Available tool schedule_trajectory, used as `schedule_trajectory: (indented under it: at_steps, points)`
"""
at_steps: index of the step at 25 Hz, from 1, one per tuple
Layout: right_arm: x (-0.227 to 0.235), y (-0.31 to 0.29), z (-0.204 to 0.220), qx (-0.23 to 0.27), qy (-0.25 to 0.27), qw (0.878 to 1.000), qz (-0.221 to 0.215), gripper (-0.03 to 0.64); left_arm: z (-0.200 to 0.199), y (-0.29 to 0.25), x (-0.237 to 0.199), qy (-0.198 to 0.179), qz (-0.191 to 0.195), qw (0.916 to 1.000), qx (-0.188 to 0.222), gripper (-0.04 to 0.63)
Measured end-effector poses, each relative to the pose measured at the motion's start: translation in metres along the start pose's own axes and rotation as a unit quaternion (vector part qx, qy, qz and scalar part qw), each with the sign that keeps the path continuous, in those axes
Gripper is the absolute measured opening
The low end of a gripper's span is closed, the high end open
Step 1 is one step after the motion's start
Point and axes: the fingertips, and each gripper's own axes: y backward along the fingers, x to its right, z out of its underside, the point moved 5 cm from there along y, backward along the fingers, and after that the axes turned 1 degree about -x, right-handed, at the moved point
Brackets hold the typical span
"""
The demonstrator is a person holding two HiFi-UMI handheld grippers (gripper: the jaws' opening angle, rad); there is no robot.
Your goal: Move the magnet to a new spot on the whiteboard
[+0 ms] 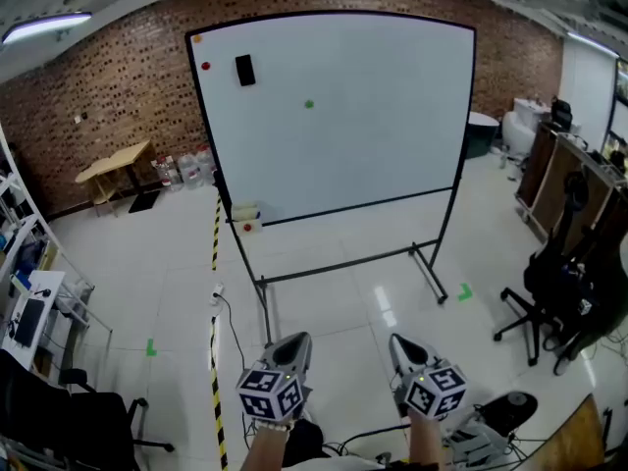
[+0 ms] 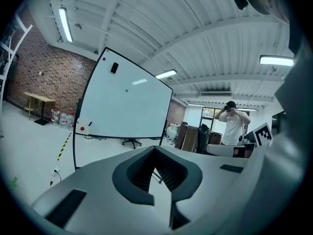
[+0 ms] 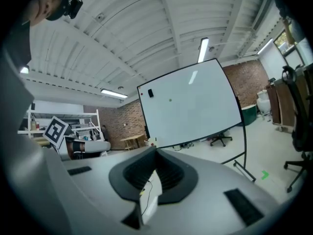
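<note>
Grippers come first, low in the head view: the left gripper [image 1: 294, 342] and right gripper [image 1: 402, 345] both have their jaws pressed together on nothing, and each gripper view shows the tips meeting with no object between them. Both point across the floor at the board and are well apart from it.

The magnet is most likely the green one [image 1: 309, 104]. It sits on the whiteboard [image 1: 383, 135], left of centre in the upper half of the frame. It shows only as a small round dot, so I cannot tell a facing direction or a long axis. It appears to lie flat against the upright board.

Further out, a red magnet [image 1: 205, 66] and a black eraser [image 1: 245, 70] sit near the board's upper left corner. Either dot could be the one meant.

As I judge it, this is the approach step and no grasp has begun. The next move calls for closing the gap to the board, spreading one gripper's jaws, and bringing them square to the surface so they can straddle the dot's edges. A glancing pinch could slide the magnet along the board instead of lifting it.
</note>
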Motion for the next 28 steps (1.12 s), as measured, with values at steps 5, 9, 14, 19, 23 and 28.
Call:
schedule_trajectory:
  at_steps: [5, 9, 14, 19, 23, 28]
  points:
    - [0.016, -0.042, 0.001, -0.011, -0.005, 1.000, -0.008, 0.012, -0.010, -0.042, -0.028, 0.005, 0.004, 1.0000, 0.004, -0.002]
    - [0.036, -0.096, -0.005, -0.016, -0.002, 1.000, -0.003, 0.012, -0.023, -0.094, -0.068, 0.009, 0.012, 0.9999, 0.004, -0.002]
    - [0.056, -0.184, -0.029, -0.024, 0.000, 1.000, 0.008, 0.012, -0.058, -0.161, -0.128, 0.012, 0.022, 0.9997, 0.000, -0.002]
    - [0.068, -0.278, -0.064, -0.025, 0.006, 1.000, 0.018, 0.012, -0.102, -0.223, -0.197, 0.013, 0.030, 0.9994, -0.010, -0.002]
    - [0.071, -0.349, -0.081, -0.028, 0.007, 0.999, 0.024, 0.012, -0.130, -0.258, -0.249, 0.017, 0.038, 0.9991, -0.011, -0.003]
    - [0.075, -0.409, -0.093, -0.033, 0.009, 0.999, 0.034, 0.012, -0.152, -0.293, -0.295, 0.020, 0.051, 0.9984, -0.015, -0.002]
